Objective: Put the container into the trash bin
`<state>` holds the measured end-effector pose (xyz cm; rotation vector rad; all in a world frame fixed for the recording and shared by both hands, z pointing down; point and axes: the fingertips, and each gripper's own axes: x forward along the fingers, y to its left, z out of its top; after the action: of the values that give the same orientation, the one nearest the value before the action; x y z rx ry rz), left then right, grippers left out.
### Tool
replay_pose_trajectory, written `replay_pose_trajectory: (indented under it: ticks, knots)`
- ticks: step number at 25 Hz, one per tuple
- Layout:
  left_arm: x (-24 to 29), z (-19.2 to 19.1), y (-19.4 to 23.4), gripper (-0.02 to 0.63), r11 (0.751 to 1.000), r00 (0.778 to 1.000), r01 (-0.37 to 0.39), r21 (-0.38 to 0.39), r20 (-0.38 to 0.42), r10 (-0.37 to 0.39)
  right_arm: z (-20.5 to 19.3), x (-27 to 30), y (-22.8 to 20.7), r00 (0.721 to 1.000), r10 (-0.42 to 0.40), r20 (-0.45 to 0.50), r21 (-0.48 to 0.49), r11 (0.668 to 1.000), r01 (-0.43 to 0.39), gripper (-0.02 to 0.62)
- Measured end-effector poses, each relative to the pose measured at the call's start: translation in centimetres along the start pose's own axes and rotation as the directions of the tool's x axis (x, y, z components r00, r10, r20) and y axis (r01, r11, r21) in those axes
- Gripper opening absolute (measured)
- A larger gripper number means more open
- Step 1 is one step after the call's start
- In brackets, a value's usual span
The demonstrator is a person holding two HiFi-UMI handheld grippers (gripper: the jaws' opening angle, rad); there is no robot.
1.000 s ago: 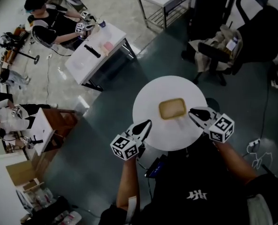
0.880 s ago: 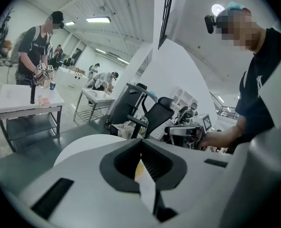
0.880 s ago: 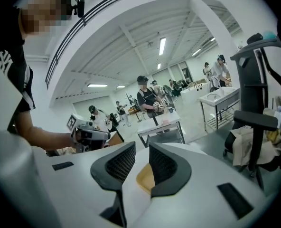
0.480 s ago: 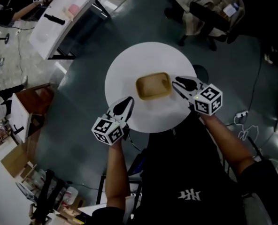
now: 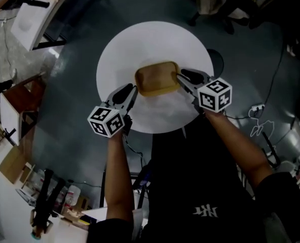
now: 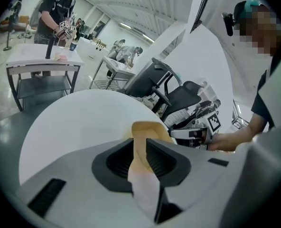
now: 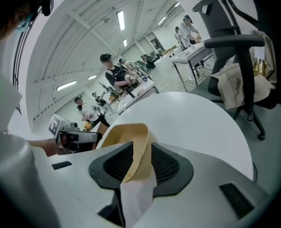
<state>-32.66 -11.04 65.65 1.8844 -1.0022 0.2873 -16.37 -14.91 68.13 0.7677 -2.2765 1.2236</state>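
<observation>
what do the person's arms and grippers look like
The left gripper and right gripper each have pale grey jaws with black ribbed pads and a white cube with black square markers. The forearms are bare below a black top with a white logo. The left gripper's jaws are opening, the container rim between them.

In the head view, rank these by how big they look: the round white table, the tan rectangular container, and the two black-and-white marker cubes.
1. Round white table
2. Tan rectangular container
3. Marker cubes, left and right: these look alike, so they are unranked. They sit nearer the camera, which inflates them.
</observation>
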Motion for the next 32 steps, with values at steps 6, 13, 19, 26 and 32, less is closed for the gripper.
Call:
replay_pose_trajectory:
  ticks: [6,13,19,26,32]
  knots:
    - [1.8,-1.2,0.2,0.08,1.0,0.999,-0.017,-0.009,-0.036,0.017,-0.6,0.7,-0.4,1.0,-0.003,-0.014,0.0,1.0,0.003,0.123]
    - [2.5,-2.2,0.5,0.087,0.999,0.998,-0.044,-0.03,-0.044,0.043,-1.7,1.0,-0.5,0.999,-0.004,-0.033,-0.006,1.0,0.004,0.121]
    - [1.9,-2.5,0.2,0.072,0.998,0.998,-0.053,-0.04,-0.034,0.052,-1.7,0.8,0.2,0.999,-0.018,-0.029,-0.019,1.0,0.017,0.098]
    - [1.4,-1.7,-0.3,0.03,0.998,0.999,-0.035,-0.058,-0.011,0.034,-0.3,0.0,0.4,0.999,-0.028,0.019,-0.016,0.999,0.028,0.072]
    - [0.5,-2.0,-2.3,0.028,0.999,1.0,-0.02,-0.039,0.0,0.02,-0.3,-1.9,1.2,0.998,-0.029,0.061,-0.005,1.0,0.03,0.067]
